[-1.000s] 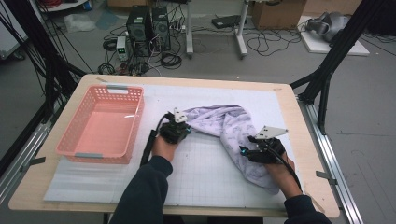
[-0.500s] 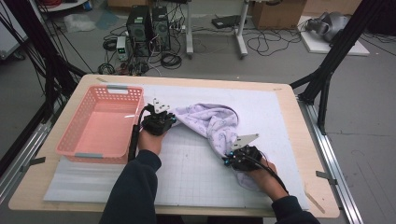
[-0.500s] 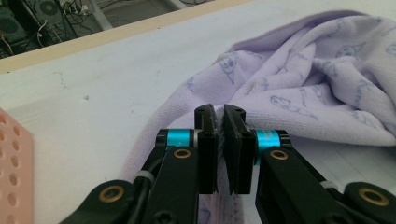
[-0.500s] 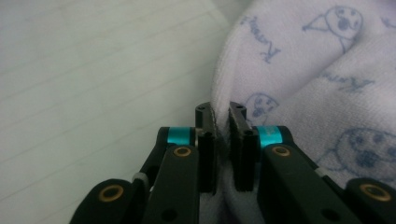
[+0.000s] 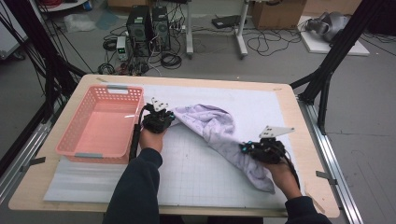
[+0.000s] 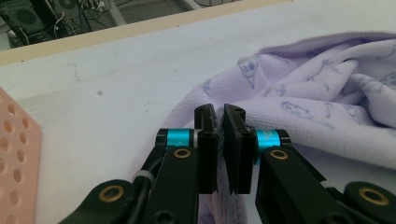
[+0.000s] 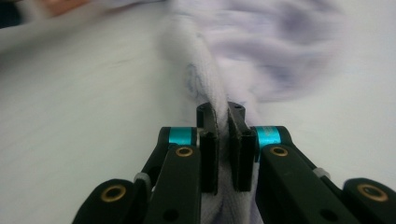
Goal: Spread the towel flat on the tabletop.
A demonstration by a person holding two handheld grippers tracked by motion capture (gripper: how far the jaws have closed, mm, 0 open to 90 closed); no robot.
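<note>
A lilac printed towel (image 5: 212, 127) lies crumpled across the white mat (image 5: 201, 172), running from the middle toward the near right. My left gripper (image 5: 171, 118) is shut on the towel's left edge, just right of the pink basket; in the left gripper view its jaws (image 6: 223, 116) pinch a fold of the towel (image 6: 327, 93). My right gripper (image 5: 243, 148) is shut on the towel's lower right part. In the right gripper view a ridge of the towel (image 7: 201, 70) runs up from between the closed jaws (image 7: 222, 114), and the cloth beyond is blurred.
A pink plastic basket (image 5: 123, 89) stands on the table's left side; its perforated wall (image 6: 14, 154) shows at the left gripper view's edge. The wooden table rim (image 5: 299, 116) borders the mat. Black frame posts, computers and cables stand on the floor beyond.
The left gripper has carried its towel edge left toward the basket. The right gripper went left onto the towel, shut on it and pulled back to the right, stretching the cloth.
</note>
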